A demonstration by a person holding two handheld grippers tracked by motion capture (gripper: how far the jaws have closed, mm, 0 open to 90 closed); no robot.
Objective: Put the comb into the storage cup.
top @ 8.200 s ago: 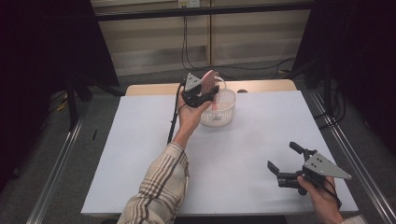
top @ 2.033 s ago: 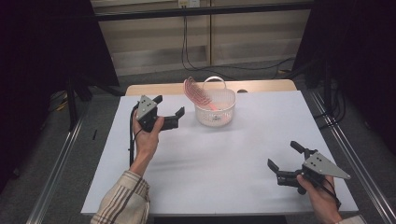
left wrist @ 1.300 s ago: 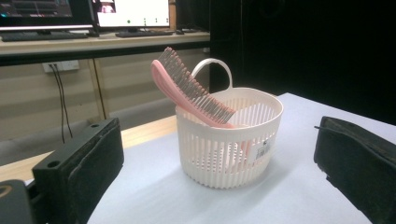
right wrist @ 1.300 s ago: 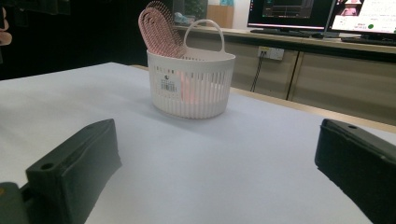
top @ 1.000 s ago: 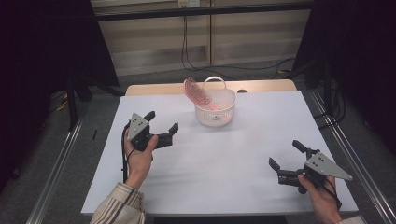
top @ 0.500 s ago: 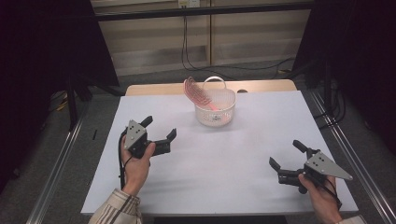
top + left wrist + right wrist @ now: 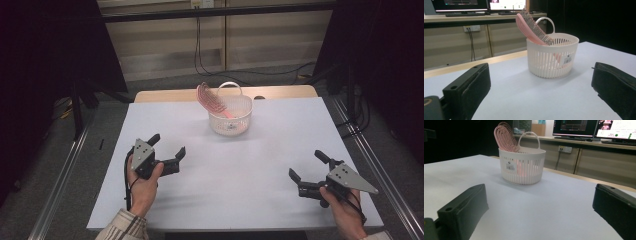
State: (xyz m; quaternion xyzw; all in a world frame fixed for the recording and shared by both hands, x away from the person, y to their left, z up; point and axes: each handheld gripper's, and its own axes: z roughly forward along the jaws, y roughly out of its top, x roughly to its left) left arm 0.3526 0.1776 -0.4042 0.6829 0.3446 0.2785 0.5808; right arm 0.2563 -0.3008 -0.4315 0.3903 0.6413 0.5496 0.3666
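A small white slatted basket (image 7: 230,119) (image 7: 552,56) (image 7: 521,167) with a loop handle stands on the table near its far edge. A pink hairbrush (image 7: 207,98) (image 7: 531,26) (image 7: 505,135) stands in it, handle down, head leaning out over the rim. My left gripper (image 7: 167,146) is low over the table's near left, open and empty, jaws wide apart. At the near right my right gripper (image 7: 309,166) is open too, with nothing between its jaws. Both are well short of the basket.
The white table (image 7: 235,165) has a wooden strip along its far edge (image 7: 165,95). Metal rails (image 7: 55,190) run along both sides. Monitors (image 7: 616,130) and a low cabinet stand beyond the table. Cables (image 7: 200,45) hang at the back wall.
My left gripper let go of the pink hairbrush in the basket, opened, and drew back toward the near left of the table. The right gripper has barely moved.
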